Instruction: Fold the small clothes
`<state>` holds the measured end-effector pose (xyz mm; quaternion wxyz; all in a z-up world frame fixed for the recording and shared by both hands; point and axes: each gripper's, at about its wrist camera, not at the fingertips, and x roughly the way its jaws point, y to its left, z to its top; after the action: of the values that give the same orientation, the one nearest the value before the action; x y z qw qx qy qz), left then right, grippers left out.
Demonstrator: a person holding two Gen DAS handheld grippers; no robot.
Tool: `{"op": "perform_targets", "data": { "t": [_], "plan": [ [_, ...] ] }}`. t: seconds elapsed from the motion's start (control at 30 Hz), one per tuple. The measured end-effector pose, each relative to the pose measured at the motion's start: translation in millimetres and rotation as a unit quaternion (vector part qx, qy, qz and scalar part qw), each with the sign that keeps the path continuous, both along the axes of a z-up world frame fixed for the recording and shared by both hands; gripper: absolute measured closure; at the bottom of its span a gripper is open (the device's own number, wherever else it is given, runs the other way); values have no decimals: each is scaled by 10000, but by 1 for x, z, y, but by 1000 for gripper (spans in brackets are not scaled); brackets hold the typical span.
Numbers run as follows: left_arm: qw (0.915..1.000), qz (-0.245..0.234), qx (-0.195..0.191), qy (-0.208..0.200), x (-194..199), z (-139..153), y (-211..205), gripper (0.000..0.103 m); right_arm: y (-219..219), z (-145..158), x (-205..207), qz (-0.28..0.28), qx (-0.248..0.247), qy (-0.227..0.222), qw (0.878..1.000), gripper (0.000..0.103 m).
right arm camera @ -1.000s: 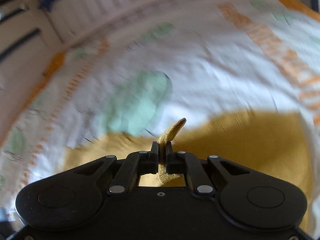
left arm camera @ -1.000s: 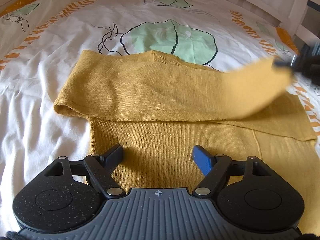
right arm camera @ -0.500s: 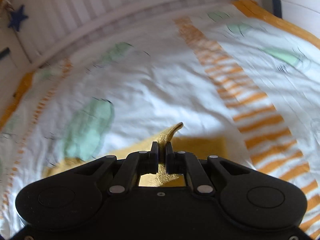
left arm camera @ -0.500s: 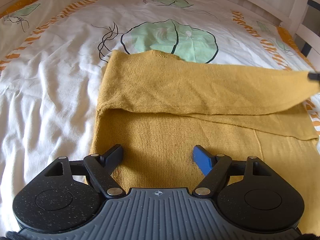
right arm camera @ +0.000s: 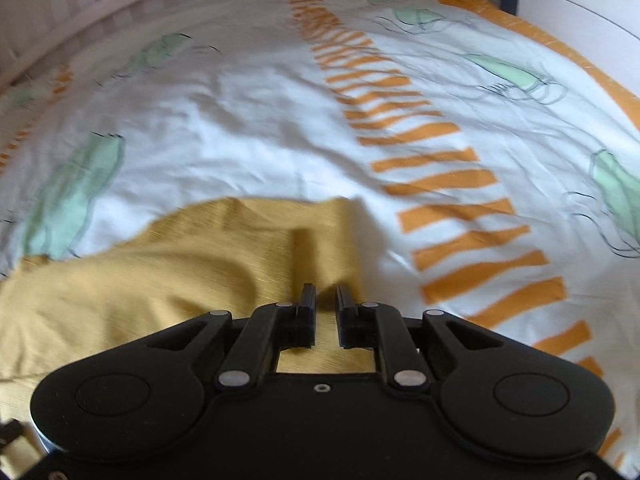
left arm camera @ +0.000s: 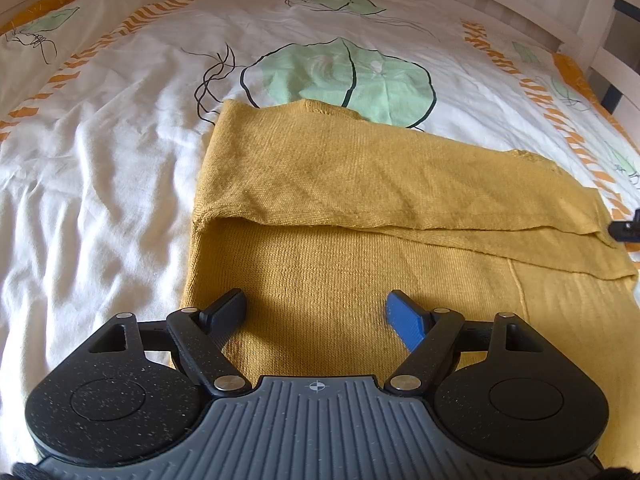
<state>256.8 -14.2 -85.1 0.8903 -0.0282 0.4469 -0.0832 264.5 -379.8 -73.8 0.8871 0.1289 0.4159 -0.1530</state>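
Note:
A mustard-yellow knit garment (left arm camera: 360,208) lies on the bed, its far part folded over toward me with the fold edge across the middle. My left gripper (left arm camera: 316,310) is open, its fingers resting wide apart on the garment's near part. My right gripper (right arm camera: 323,300) is slightly open and empty, just above the garment's right end (right arm camera: 224,256). Its tip shows at the right edge of the left wrist view (left arm camera: 626,229).
The bed cover (left arm camera: 100,152) is white with green leaf prints and orange stripes (right arm camera: 452,184). White slatted bed rails (left arm camera: 600,12) run along the far and right sides.
My right gripper carried the garment's end to the right, laid it down flat and opened, letting it go. My left gripper stayed open in place.

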Motion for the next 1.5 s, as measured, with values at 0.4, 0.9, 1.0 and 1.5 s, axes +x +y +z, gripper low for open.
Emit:
{"op": "perform_targets", "data": {
  "t": [0.4, 0.9, 1.0, 1.5],
  "plan": [
    [10000, -3, -52, 17, 2, 0, 2, 26, 10, 0, -28, 221, 1195, -688, 9902, 80],
    [10000, -9, -64, 24, 2, -1, 2, 26, 3, -22, -25, -402, 2460, -947, 9638, 56],
    [10000, -9, -64, 24, 2, -1, 1, 25, 7, -23, -22, -417, 2534, -1040, 9609, 71],
    [9999, -73, -95, 34, 4, -1, 3, 25, 16, 4, -22, 291, 1232, -14, 9920, 86]
  ]
}}
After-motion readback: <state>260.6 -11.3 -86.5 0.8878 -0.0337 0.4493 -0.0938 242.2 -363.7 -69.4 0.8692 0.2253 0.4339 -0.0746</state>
